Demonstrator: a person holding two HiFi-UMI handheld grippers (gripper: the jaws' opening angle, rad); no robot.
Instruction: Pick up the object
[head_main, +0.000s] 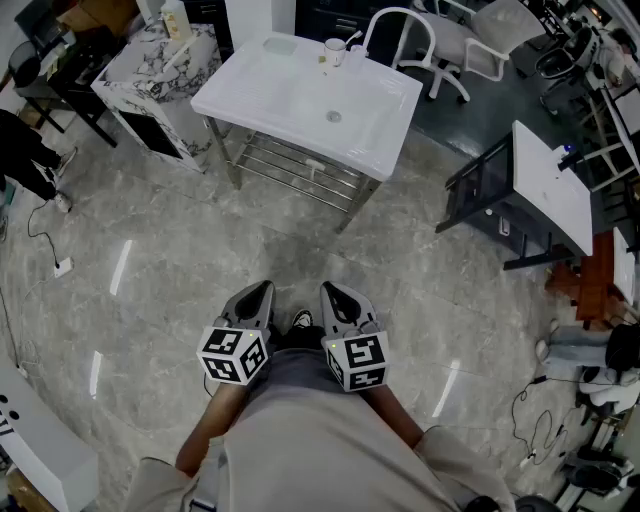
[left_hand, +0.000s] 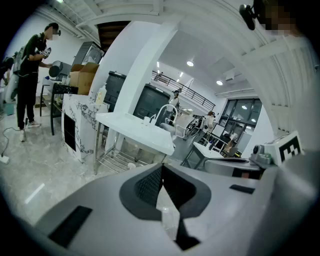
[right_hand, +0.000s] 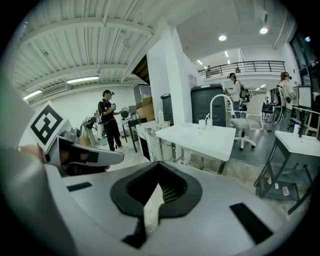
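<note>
left gripper (head_main: 258, 295): lower centre of the head view, close to the person's body, tilted down at the floor; in the left gripper view (left_hand: 161, 172) its jaws are pressed together with nothing between them.
right gripper (head_main: 335, 295): just beside the left one; in the right gripper view (right_hand: 159, 182) its jaws meet at the tip and grip nothing.
marker cubes: one on each gripper, left (head_main: 233, 353) and right (head_main: 358, 360), at the near end.
object: cannot tell which thing is meant; a cup (head_main: 335, 50) and other small items stand at the far edge of the white desk, top centre, well apart from both grippers.
white desk (head_main: 290, 100): upper centre, with a sunken basin and a wire shelf beneath.
marble counter (head_main: 160, 60): upper left, beside the desk.
floor (head_main: 180, 270): grey, glossy stone between the person and the desk.
bystander (right_hand: 107, 120): in dark clothes, standing beyond the counter.
</note>
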